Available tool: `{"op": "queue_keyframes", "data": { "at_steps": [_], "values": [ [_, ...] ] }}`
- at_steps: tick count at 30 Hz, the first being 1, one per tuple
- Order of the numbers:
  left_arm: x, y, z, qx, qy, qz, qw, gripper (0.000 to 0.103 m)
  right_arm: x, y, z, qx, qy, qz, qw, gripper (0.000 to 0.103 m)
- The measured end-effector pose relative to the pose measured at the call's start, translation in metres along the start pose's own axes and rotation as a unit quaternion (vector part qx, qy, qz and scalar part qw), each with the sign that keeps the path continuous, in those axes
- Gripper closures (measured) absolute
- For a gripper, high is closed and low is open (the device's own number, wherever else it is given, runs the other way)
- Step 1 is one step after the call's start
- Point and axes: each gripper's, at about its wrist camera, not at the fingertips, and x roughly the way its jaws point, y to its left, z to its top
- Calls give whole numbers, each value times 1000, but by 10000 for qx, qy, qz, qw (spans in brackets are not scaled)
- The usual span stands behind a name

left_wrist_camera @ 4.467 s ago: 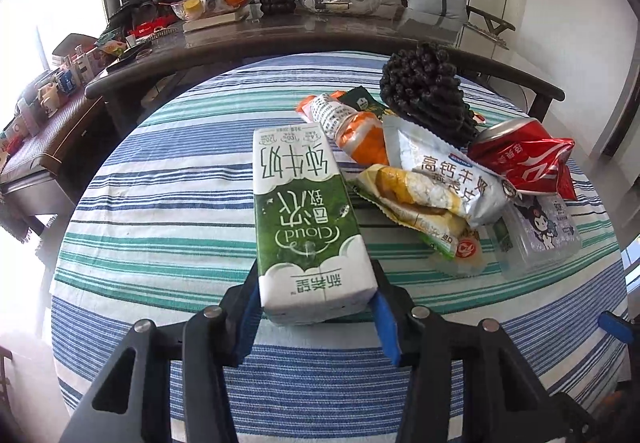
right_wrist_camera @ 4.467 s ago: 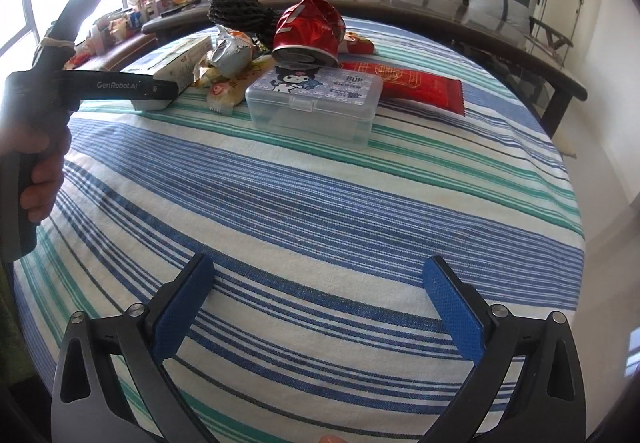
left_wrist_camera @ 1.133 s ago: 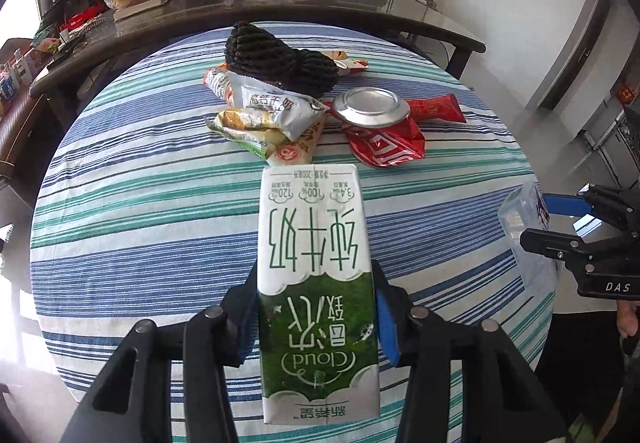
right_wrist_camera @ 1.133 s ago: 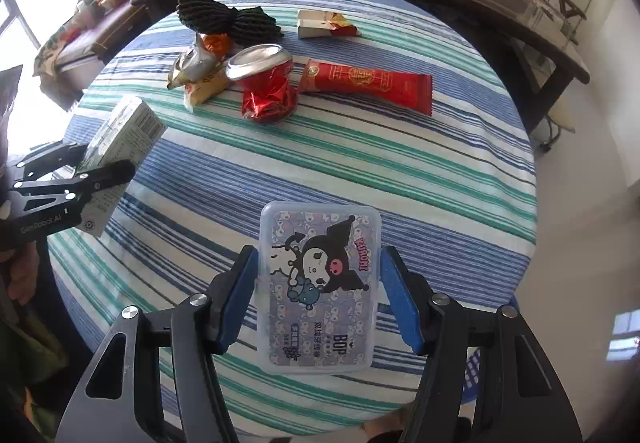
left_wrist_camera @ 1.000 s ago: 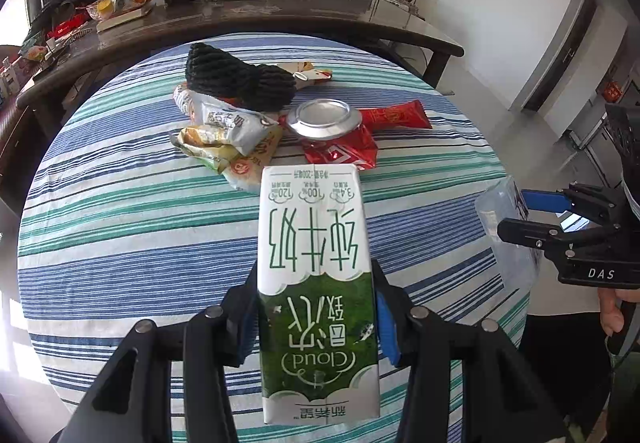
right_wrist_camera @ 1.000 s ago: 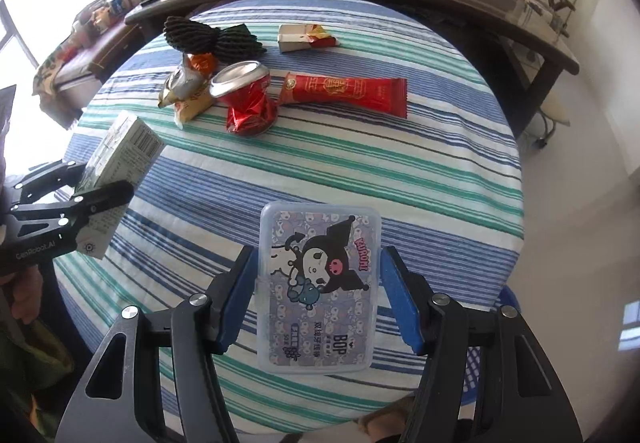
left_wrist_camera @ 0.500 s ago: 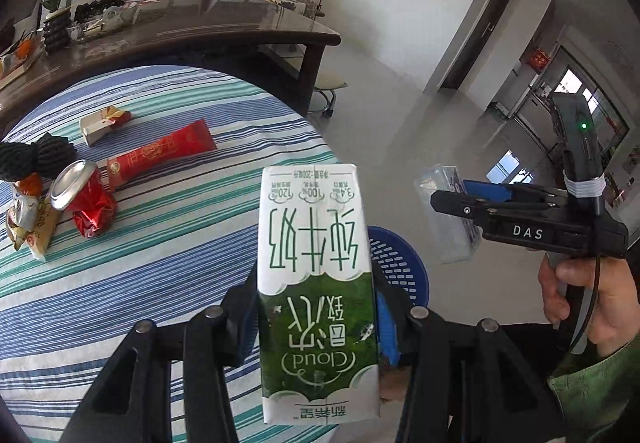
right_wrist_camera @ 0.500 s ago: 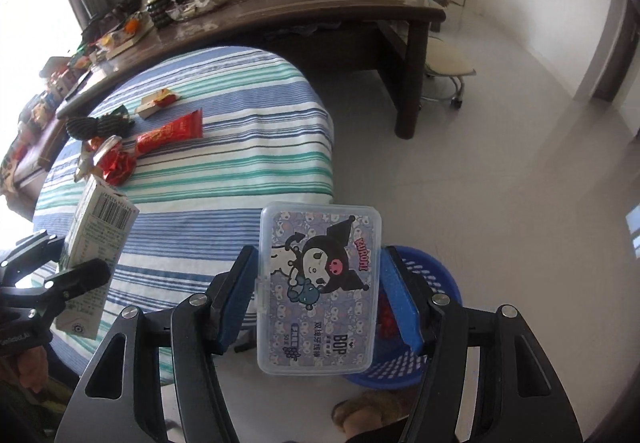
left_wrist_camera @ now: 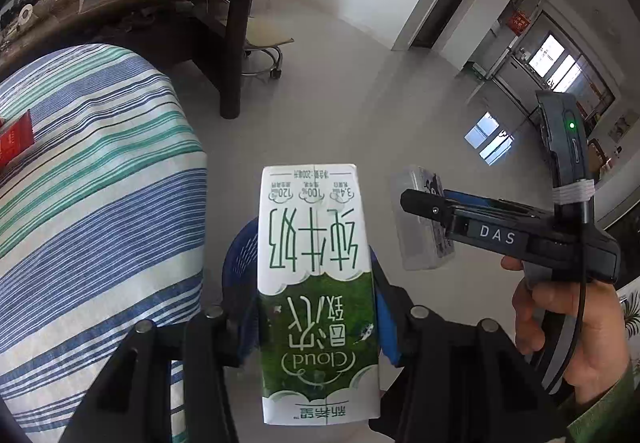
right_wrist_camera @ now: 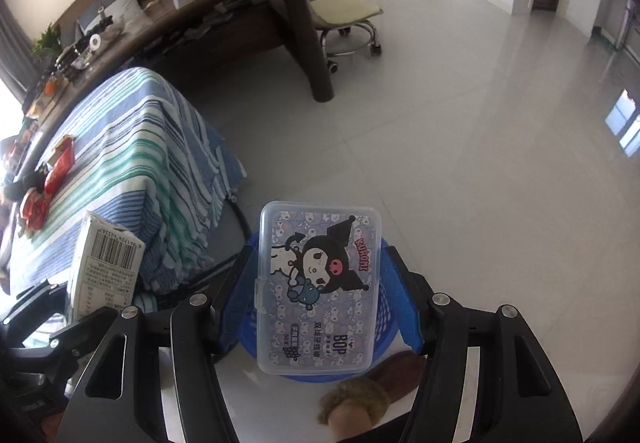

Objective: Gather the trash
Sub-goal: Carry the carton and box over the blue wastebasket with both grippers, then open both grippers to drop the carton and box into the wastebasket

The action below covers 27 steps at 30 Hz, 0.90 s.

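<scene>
My left gripper (left_wrist_camera: 316, 317) is shut on a green and white milk carton (left_wrist_camera: 314, 263), held over the floor beside the table. Behind the carton shows the rim of a blue mesh basket (left_wrist_camera: 236, 255) on the floor. My right gripper (right_wrist_camera: 320, 295) is shut on a clear plastic box with a cartoon lid (right_wrist_camera: 320, 291), right above the same blue basket (right_wrist_camera: 386, 327). The left wrist view shows the right gripper (left_wrist_camera: 424, 203) with the clear box (left_wrist_camera: 420, 239) to the carton's right. The right wrist view shows the carton (right_wrist_camera: 104, 263) at lower left.
The round table with a striped cloth (left_wrist_camera: 92, 183) stands left of the basket, with red wrappers (right_wrist_camera: 60, 163) and a crushed red can (right_wrist_camera: 34, 211) on it. A dark wooden desk (right_wrist_camera: 248, 7) and a wheeled stool (right_wrist_camera: 344, 19) stand behind. A slippered foot (right_wrist_camera: 360, 407) is beside the basket.
Both grippers have swung off the table to the right and dipped, carrying the carton and the box. The blue basket now sits directly beneath them. Both grips are unchanged.
</scene>
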Motion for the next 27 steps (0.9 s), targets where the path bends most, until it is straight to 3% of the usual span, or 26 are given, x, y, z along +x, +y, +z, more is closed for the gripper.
{"op": "queue_keyframes", "data": {
  "at_steps": [6, 16, 18, 19, 23, 27],
  "values": [
    [37, -11, -1, 122, 138, -42, 9998, 54, 18, -31, -2, 454, 116, 365, 9982, 39],
    [75, -8, -3, 171, 276, -59, 9995, 53, 40, -41, 2, 691, 333, 574, 9954, 37],
    [82, -10, -1, 209, 276, -133, 9993, 45, 41, -42, 2, 754, 324, 652, 9945, 31],
    [85, -10, 0, 213, 289, -105, 9993, 36, 41, -43, 3, 813, 317, 710, 9937, 28],
    [76, -7, 2, 81, 155, -43, 9998, 36, 32, -47, 4, 877, 152, 689, 9936, 27],
    [33, -3, 5, -37, -443, -89, 9990, 36, 4, -42, 9, 584, -433, 351, 9967, 20]
  ]
}}
